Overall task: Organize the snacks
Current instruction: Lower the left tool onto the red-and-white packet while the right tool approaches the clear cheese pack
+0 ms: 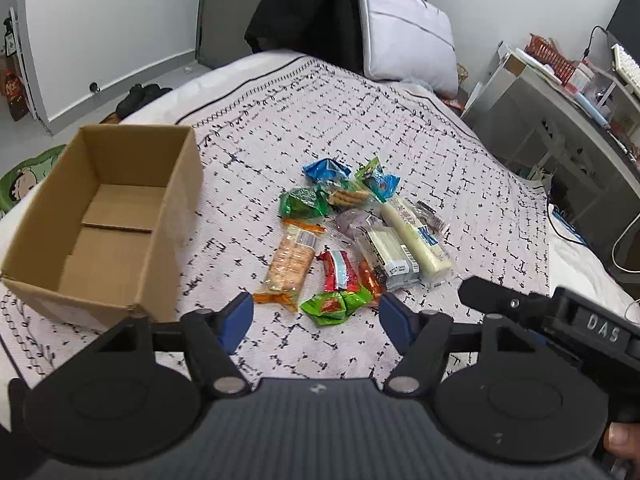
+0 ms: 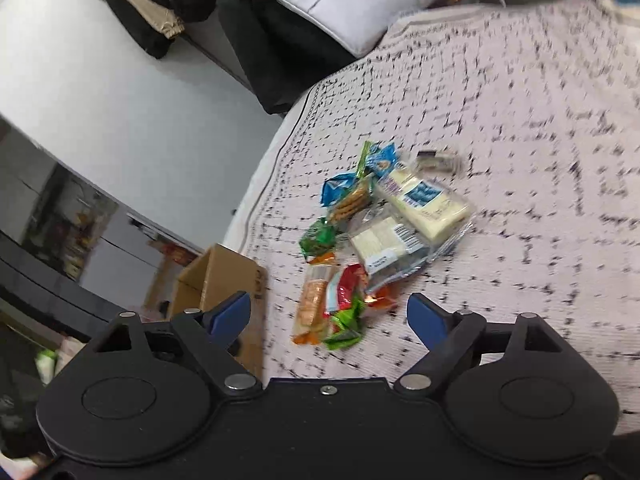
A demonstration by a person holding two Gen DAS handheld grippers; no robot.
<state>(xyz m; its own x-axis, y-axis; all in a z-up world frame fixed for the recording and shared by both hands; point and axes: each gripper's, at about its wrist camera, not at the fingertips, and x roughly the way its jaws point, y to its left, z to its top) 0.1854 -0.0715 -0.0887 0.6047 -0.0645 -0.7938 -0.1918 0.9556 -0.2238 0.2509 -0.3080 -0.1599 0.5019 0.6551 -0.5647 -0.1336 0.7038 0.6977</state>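
A: What does the left hand-held gripper [image 1: 316, 316] look like?

B: A grey ribbed body in the middle, two round black discs beside it, black link arms with silver pivot pins, and blue pads on the fingers [image 1: 239, 315]. To the right of that body sits a black block with raised letters "DAS", and below it a bare fingertip [image 1: 622, 438] with a pale nail.

A: And the right hand-held gripper [image 2: 329, 314]?

B: All black, same discs and silver pins, a small screw at its centre, blue fingers [image 2: 426, 322].
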